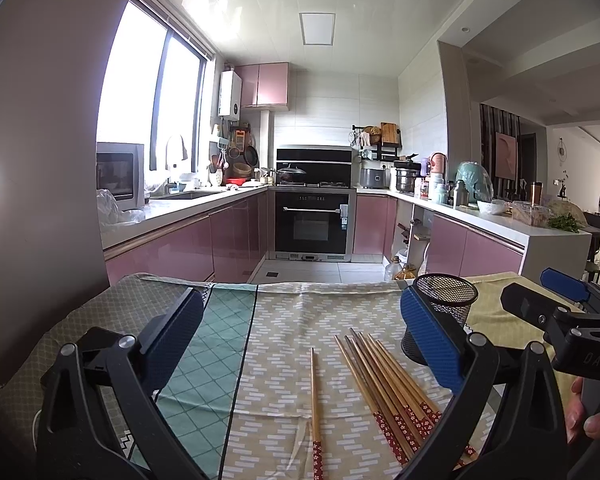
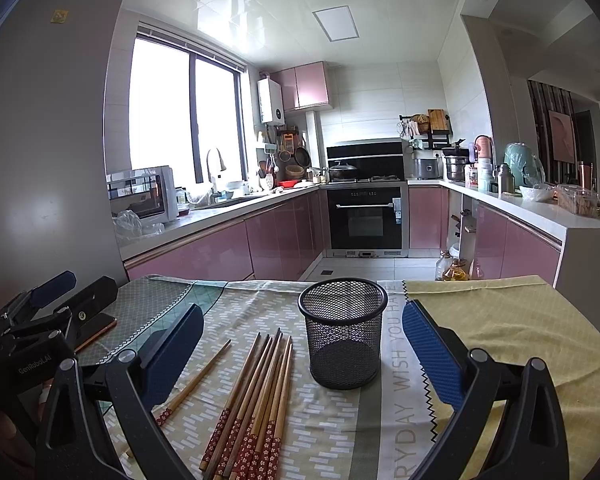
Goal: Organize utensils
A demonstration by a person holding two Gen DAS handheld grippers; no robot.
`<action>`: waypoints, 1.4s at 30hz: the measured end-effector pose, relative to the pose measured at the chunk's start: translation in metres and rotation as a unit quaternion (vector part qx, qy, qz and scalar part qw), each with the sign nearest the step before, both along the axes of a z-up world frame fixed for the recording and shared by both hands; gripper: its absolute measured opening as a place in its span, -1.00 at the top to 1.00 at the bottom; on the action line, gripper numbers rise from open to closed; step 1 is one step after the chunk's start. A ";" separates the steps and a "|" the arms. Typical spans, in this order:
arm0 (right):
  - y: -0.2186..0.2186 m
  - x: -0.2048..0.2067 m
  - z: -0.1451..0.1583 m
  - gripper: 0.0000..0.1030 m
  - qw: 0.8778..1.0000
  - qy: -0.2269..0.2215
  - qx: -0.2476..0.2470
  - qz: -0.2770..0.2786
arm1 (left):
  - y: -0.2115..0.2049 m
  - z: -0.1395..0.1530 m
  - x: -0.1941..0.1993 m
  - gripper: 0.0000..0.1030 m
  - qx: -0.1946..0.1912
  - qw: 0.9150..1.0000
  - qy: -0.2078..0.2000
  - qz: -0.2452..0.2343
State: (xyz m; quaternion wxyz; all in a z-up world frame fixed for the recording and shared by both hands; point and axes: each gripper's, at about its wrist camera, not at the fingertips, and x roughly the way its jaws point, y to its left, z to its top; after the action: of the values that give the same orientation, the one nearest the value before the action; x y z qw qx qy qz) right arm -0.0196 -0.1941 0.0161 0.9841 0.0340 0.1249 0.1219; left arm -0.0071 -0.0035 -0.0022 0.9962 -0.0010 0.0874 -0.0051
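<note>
On the cloth-covered counter (image 2: 500,320): wooden chopsticks beside a round black mesh cup.
Chopsticks (image 2: 256,404) lie bundled, one apart; cup (image 2: 343,332) upright. Left tool (image 1: 300,344) and right tool (image 2: 304,352) both spread, empty.

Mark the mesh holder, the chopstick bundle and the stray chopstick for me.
mesh holder (image 2: 343,344): right wrist view, on its front wall.
chopstick bundle (image 2: 256,396): right wrist view, mid-length of the wooden shafts.
stray chopstick (image 1: 314,392): left wrist view, mid-shaft.
</note>
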 end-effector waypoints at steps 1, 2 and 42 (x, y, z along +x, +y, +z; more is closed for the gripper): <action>0.001 0.000 0.000 -0.87 1.000 0.000 0.000 0.000 | 0.000 0.000 0.000 -0.89 0.000 1.000 0.001 -0.001; 0.001 -0.001 -0.001 -0.87 1.000 0.000 0.000 0.001 | 0.000 -0.001 0.000 -0.89 -0.001 1.000 0.001 -0.001; 0.023 0.068 -0.056 -0.42 0.972 0.216 -0.046 0.086 | 0.025 -0.045 0.079 -0.81 0.005 0.980 0.197 -0.027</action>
State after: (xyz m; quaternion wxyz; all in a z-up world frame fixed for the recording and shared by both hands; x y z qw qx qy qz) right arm 0.0488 -0.1706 -0.0400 0.9201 0.0035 0.3425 0.1899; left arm 0.0718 0.0214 -0.0472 0.9589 0.0055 0.2821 -0.0315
